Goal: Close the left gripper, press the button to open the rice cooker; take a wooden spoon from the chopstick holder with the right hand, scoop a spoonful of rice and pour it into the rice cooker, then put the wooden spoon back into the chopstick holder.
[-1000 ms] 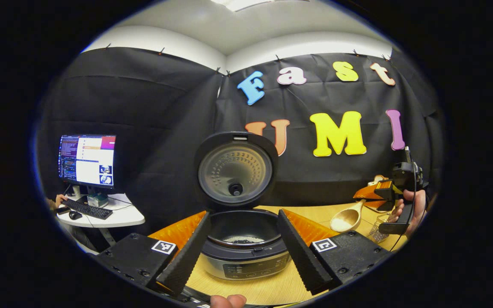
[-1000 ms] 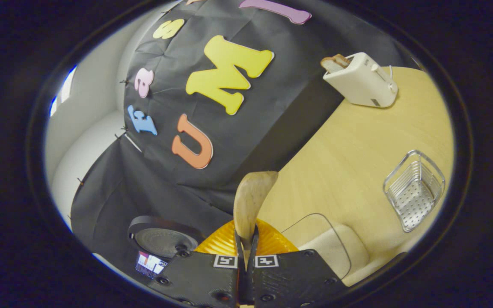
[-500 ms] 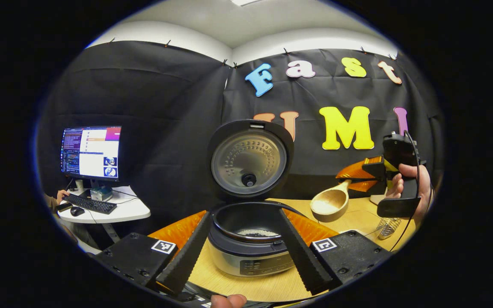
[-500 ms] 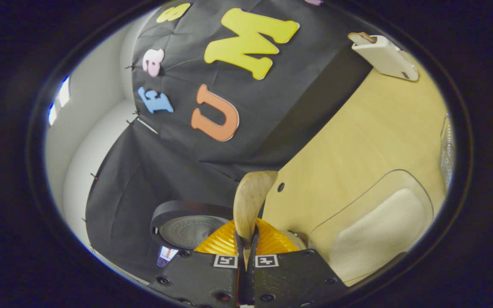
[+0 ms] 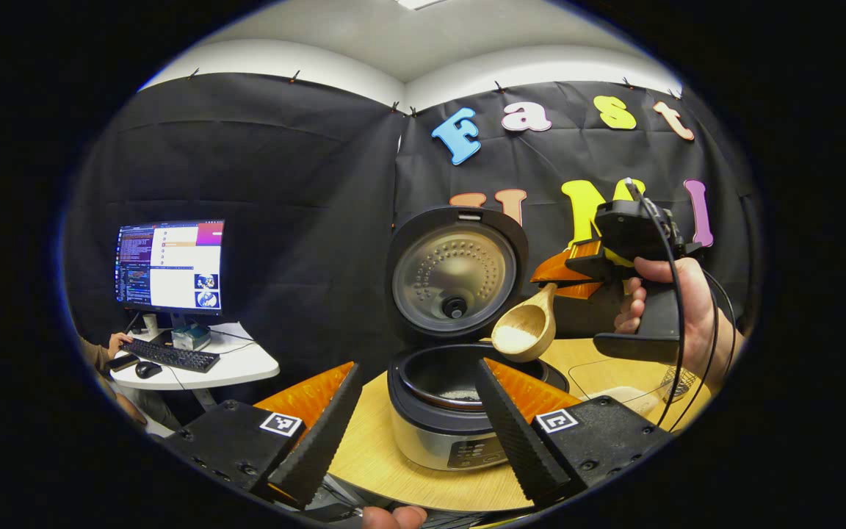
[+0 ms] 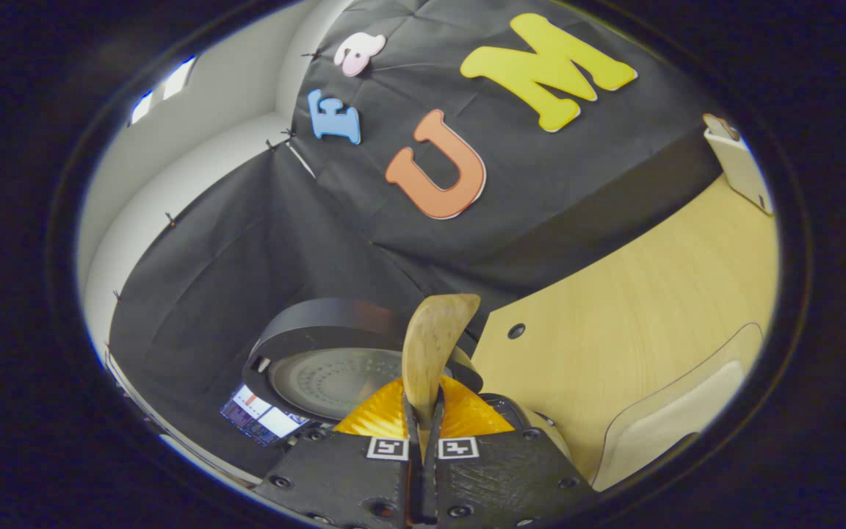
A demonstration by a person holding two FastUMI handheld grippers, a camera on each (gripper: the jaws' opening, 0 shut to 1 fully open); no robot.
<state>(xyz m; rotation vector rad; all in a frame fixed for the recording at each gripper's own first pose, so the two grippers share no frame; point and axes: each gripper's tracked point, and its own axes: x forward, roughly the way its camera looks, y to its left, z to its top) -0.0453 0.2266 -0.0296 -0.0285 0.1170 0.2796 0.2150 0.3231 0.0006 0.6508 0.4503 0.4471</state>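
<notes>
**Rice could spill short of the pot**

Wooden tabletop (image 5: pixel 379 455) carries the rice cooker (image 5: pixel 452 411), lid up. Nearest it, my left gripper (image 5: pixel 412 419) gapes empty. Beyond, my right gripper (image 6: pixel 423 441) pinches the wooden spoon (image 5: pixel 526 334), loaded, above the cooker's rim; tilting early would scatter grains outside.

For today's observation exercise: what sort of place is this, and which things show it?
Likely a recording booth set up as a kitchen: an open rice cooker and a toaster on a wooden table, with a computer monitor nearby.
</notes>
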